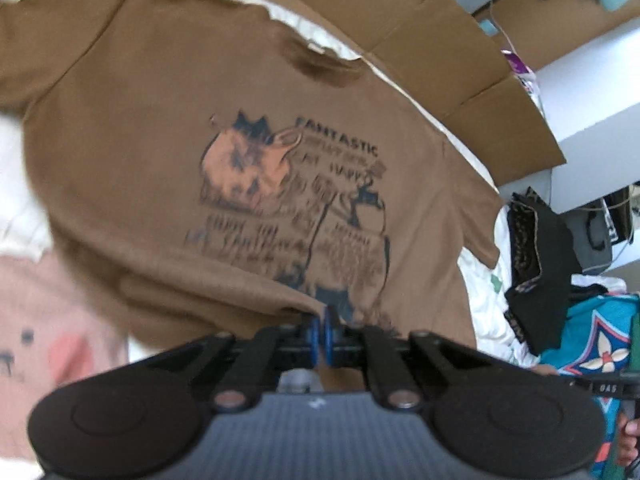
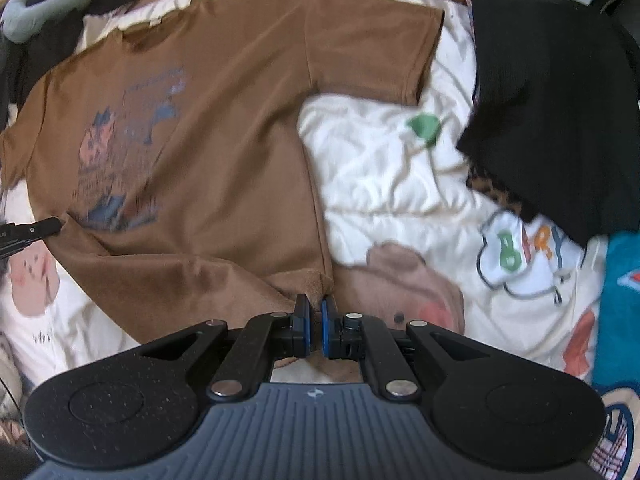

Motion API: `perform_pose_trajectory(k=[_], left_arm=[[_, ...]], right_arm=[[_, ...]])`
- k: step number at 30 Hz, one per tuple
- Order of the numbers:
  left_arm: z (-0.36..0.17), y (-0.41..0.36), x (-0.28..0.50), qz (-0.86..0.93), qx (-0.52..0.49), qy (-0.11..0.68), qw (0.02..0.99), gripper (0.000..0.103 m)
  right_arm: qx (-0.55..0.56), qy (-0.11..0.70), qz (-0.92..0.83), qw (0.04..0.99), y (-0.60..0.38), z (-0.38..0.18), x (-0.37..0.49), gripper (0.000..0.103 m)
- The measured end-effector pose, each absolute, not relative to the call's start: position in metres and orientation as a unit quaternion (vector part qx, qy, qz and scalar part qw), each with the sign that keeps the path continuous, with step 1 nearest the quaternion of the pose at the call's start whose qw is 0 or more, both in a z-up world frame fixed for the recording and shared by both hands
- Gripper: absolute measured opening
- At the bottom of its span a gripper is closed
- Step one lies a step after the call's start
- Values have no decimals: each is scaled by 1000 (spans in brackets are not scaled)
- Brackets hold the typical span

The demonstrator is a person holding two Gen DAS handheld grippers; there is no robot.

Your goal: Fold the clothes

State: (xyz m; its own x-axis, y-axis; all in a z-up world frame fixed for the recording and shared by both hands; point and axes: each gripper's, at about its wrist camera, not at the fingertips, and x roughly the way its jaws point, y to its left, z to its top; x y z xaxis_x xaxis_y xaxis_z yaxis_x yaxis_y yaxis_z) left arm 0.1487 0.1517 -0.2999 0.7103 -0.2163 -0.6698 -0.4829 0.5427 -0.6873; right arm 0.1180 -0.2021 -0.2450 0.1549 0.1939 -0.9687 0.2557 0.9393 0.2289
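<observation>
On the brown T-shirt point(image 1: 168, 128), the smaller lines of the chest print point(image 1: 296, 208) are too smeared to read in either wrist view. Its hem passes behind the left gripper point(image 1: 323, 334), so the cloth between the pads is hidden, and the same holds at the right gripper point(image 2: 315, 330). A black garment point(image 2: 560, 112) near the bedspread's point(image 2: 380, 168) right edge is cut off by the picture's edge.

Landmark: the brown T-shirt point(image 2: 224, 128) spread on my bedspread point(image 2: 380, 184).
Open: bare bedspread just right of it.
Blocked right: black garment point(image 2: 560, 112) beyond that gap.
Blocked behind: cardboard point(image 1: 452, 60) along its collar edge.
</observation>
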Motion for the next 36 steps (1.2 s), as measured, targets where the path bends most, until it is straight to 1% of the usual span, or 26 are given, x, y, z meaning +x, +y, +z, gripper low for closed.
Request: perform_pose_trajectory(k=[5, 12, 15, 16, 17, 19, 23, 25, 31, 36], left_arm=[[-296, 169, 176, 88, -453, 374, 805, 4], [-301, 193, 208, 111, -444, 378, 805, 4], [-296, 196, 214, 141, -421, 393, 805, 17], [-292, 197, 214, 152, -411, 399, 806, 31], [-287, 197, 210, 154, -406, 396, 809, 43], [-280, 199, 200, 155, -403, 390, 813, 49], [-274, 207, 170, 179, -406, 390, 807, 49], [-278, 211, 150, 198, -418, 390, 796, 49], [-305, 217, 100, 248, -473, 398, 745, 49], [-326, 203, 90, 245, -500, 400, 728, 53]], right_arm=[[168, 640, -29, 749, -206, -245, 141, 4], [153, 621, -39, 768, -211, -230, 173, 4], [139, 615, -40, 775, -209, -225, 189, 4], [131, 615, -37, 776, -207, -224, 194, 4], [127, 618, -31, 775, -205, -223, 199, 4], [110, 628, -12, 770, -199, -224, 207, 4], [59, 648, 31, 759, -179, -226, 219, 4], [36, 645, 49, 762, -172, -221, 223, 4], [37, 647, 64, 759, -167, -219, 225, 4], [69, 646, 52, 758, -177, -223, 228, 4]])
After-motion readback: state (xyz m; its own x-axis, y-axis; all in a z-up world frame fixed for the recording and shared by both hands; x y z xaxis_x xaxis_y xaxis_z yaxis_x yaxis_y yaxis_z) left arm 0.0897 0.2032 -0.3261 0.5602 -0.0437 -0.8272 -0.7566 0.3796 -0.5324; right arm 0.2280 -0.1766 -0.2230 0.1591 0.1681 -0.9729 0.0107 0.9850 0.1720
